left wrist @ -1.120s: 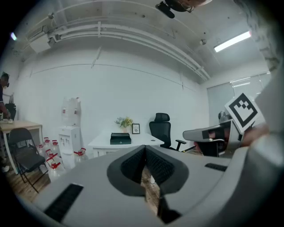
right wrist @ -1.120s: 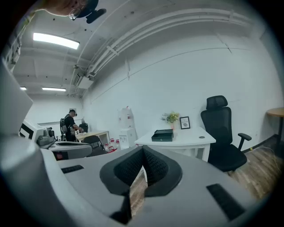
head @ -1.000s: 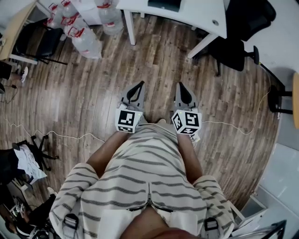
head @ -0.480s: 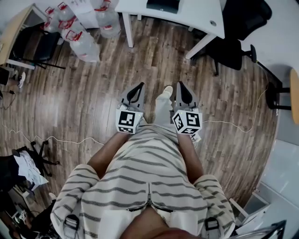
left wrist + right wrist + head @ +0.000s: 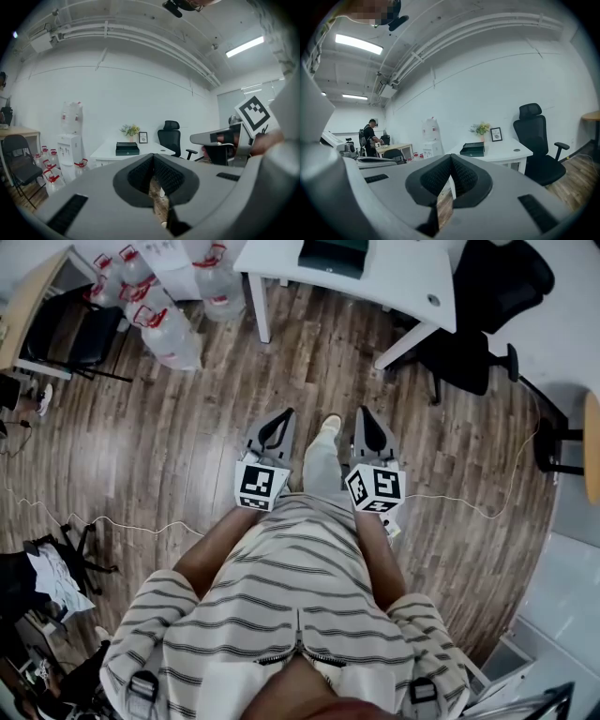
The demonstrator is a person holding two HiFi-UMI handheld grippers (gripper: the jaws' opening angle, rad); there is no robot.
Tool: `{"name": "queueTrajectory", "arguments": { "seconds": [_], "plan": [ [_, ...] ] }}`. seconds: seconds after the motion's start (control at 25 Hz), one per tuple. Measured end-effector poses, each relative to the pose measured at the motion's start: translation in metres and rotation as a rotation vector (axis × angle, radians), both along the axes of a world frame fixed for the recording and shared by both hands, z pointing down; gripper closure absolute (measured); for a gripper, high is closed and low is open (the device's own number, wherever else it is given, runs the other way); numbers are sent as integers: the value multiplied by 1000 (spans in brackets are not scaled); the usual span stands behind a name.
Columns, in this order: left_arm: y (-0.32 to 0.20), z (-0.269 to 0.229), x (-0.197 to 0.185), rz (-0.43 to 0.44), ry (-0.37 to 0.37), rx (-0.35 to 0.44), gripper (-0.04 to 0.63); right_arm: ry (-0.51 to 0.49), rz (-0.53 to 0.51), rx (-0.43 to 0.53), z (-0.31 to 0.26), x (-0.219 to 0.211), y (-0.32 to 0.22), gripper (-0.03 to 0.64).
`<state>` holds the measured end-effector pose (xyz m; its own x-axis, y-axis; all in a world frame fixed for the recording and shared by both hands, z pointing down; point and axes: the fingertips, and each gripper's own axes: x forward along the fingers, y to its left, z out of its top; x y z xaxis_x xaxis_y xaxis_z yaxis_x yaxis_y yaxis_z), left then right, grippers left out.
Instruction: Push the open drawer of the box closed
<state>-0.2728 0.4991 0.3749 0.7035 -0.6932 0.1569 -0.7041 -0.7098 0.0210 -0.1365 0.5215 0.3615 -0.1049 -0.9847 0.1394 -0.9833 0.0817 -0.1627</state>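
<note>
- Stepping forward since earlier, the person's pale-trousered leg (image 5: pixel 319 460) reaches between both grippers.
- Grey left gripper (image 5: pixel 284 415): jaws together, empty.
- On the far white desk (image 5: pixel 398 273) sits the dark green rectangular box (image 5: pixel 333 253).
- Grey right gripper (image 5: pixel 365 413): jaws together, empty.

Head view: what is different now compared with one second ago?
The person's leg has swung forward between the two grippers, a step toward the white table. The left gripper and right gripper stay side by side, jaws shut and empty.
</note>
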Motion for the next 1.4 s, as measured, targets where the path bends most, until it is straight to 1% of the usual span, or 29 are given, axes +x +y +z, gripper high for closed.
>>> {"name": "queueTrajectory", "arguments": {
  "seconds": [0.2,0.44,0.84,1.0,1.2,1.4],
  "plan": [
    [-29,9,20,6,-13,-16,594,-15,-8,-17,11,16,-33,607],
    [-97,16,50,-8,-30,-24,594,-33,-23,-29,19,46,-102,607],
    [-227,13,133,-61,-57,-46,594,-45,-83,-60,16,128,-239,607],
    [-271,17,165,-85,-81,-58,594,-45,-132,-73,16,155,-289,607],
    [-312,24,199,-114,-105,-71,594,-52,-167,-94,23,185,-334,607],
    [-339,29,216,-140,-118,-84,594,-73,-169,-117,36,207,-363,607]
  ]
}}
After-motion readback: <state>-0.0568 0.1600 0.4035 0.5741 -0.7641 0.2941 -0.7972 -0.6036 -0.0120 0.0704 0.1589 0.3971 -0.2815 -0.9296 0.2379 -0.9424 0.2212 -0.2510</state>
